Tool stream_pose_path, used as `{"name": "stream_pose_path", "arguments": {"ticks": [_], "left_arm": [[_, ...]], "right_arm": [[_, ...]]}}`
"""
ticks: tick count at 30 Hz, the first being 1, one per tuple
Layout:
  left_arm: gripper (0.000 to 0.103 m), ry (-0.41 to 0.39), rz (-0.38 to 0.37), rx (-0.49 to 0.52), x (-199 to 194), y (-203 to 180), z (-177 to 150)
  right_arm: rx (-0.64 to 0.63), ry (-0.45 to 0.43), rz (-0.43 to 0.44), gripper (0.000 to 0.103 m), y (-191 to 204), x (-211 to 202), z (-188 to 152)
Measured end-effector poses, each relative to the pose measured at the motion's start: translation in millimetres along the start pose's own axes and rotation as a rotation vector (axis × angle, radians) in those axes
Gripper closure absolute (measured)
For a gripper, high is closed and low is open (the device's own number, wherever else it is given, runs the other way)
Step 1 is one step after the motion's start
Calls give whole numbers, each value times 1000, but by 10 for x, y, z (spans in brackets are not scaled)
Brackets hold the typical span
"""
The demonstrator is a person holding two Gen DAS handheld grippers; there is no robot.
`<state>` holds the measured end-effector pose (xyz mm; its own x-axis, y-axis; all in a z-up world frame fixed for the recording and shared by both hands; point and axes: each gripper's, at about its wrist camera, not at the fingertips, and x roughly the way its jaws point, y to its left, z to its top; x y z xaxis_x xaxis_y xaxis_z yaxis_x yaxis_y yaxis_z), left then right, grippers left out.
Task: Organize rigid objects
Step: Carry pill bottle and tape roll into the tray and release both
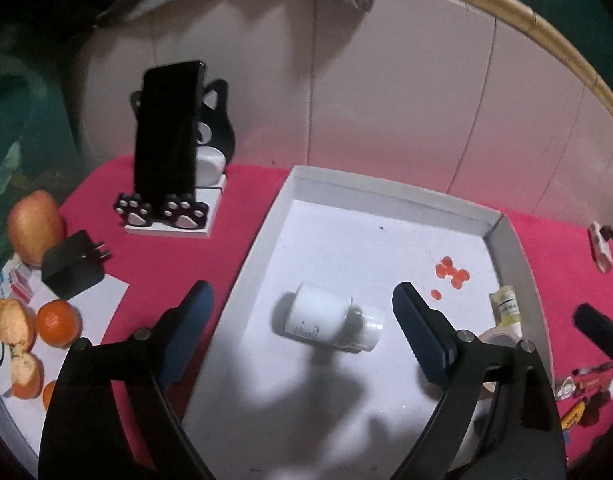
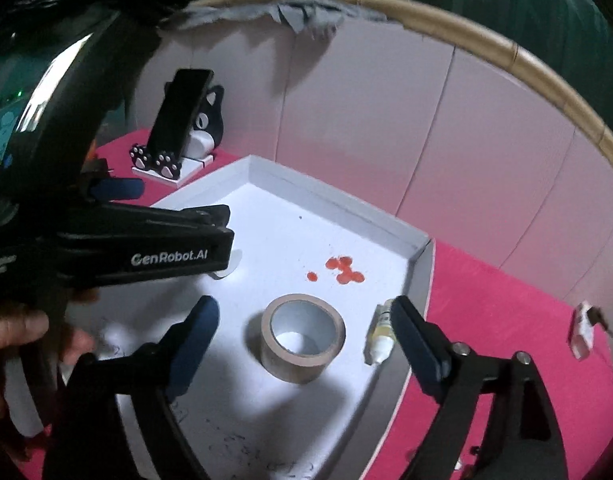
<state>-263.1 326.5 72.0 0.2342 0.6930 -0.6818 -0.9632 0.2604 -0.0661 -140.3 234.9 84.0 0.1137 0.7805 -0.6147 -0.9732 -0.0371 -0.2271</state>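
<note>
A white tray [image 1: 274,216] sits on the pink cloth. In the left wrist view a white bottle [image 1: 326,318] lies on its side in the tray, and my left gripper [image 1: 302,304] is open and empty above it. A small yellow dropper bottle [image 1: 506,310] lies by the tray's right wall. In the right wrist view my right gripper [image 2: 304,320] is open and empty over a roll of brown tape [image 2: 302,338] that stands in the tray [image 2: 338,200]. The dropper bottle [image 2: 380,336] lies just inside the right fingertip. The left gripper body crosses the left of this view.
A black phone [image 1: 168,132] leans in a cat-shaped stand [image 1: 174,216] at the back left. A black charger [image 1: 72,268], an apple [image 1: 34,226] and oranges [image 1: 58,322] lie left of the tray. Small items [image 1: 586,384] lie right of it. Red stains [image 1: 450,274] mark the tray floor.
</note>
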Motion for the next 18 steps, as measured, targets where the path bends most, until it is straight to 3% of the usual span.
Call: {"name": "stream_pose_path", "arguments": {"ticks": [10, 18], "left_arm": [[12, -87, 4, -55, -423, 78, -102], [12, -142, -67, -132, -830, 144, -293]], "right_arm": [[37, -55, 4, 0, -32, -369, -52], [141, -92, 30, 0, -371, -774, -237]]}}
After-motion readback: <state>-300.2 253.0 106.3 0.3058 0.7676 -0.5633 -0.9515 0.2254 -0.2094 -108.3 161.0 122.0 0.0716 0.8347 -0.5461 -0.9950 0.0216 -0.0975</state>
